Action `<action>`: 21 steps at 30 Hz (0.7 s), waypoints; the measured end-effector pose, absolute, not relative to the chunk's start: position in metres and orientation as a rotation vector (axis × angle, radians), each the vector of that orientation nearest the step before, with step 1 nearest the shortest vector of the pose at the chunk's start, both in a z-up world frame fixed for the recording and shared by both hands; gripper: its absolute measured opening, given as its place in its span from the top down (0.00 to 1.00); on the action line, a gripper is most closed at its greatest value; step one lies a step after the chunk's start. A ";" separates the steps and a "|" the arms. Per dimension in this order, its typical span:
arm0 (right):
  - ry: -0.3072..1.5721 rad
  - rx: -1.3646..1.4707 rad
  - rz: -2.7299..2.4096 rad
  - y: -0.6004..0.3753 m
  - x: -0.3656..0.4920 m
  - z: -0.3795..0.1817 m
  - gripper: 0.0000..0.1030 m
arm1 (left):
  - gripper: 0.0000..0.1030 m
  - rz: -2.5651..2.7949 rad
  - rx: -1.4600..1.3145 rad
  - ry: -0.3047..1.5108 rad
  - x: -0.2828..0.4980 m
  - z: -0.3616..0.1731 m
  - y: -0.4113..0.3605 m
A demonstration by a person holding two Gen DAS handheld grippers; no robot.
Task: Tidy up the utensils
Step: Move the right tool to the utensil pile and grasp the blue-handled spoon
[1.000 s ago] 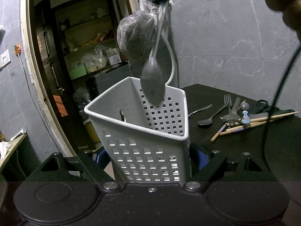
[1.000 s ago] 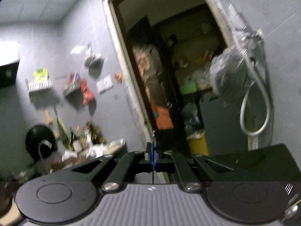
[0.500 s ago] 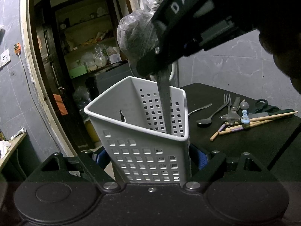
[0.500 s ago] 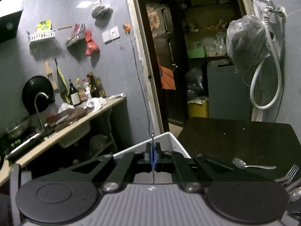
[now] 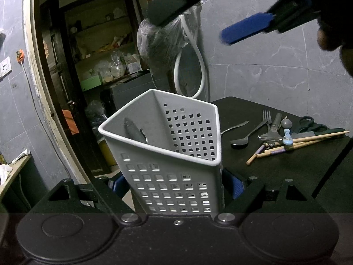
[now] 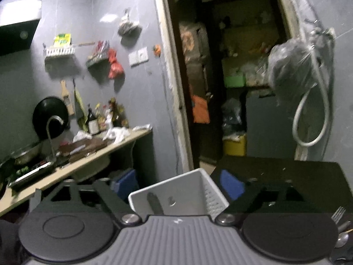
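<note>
Two claws share this moment. Nearest, at the bottom of the left wrist view, the left claw [image 5: 176, 190] pinches the white basket [image 5: 167, 167] by its lower walls, holding it tilted at centre frame. Inside it a dark utensil [image 5: 134, 131], probably the spoon that hung from the right claw a second ago, leans on the far wall. Above, in the upper right, the right claw [image 5: 198, 19] is spreading its blue pads [image 5: 247, 29] with nothing between them: the drop looks done. Farther right on the black surface [image 5: 286, 167] lie a fork [image 5: 265, 119], another spoon [image 5: 239, 141], chopsticks [image 5: 308, 140] and scissors [image 5: 311, 124], still unsorted.
</note>
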State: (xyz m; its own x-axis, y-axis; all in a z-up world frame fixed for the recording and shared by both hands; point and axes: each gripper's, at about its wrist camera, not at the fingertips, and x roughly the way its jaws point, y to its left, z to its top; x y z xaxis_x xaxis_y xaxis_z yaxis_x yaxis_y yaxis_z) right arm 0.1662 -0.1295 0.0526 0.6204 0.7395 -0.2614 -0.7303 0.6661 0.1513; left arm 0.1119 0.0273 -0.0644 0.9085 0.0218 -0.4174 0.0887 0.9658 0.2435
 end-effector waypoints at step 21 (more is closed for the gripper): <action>0.591 -0.156 0.355 -0.196 0.167 -0.041 0.00 | 0.16 -0.034 0.253 0.440 0.112 -0.064 0.028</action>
State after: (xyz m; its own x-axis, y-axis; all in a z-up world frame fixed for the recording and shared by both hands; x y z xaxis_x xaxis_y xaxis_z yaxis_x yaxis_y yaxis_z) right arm 0.1672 -0.1960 -0.0412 0.7721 0.2823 -0.5694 -0.3707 0.9278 -0.0428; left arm 0.1121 0.0284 -0.0640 0.9048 0.0218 -0.4252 0.0870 0.9681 0.2349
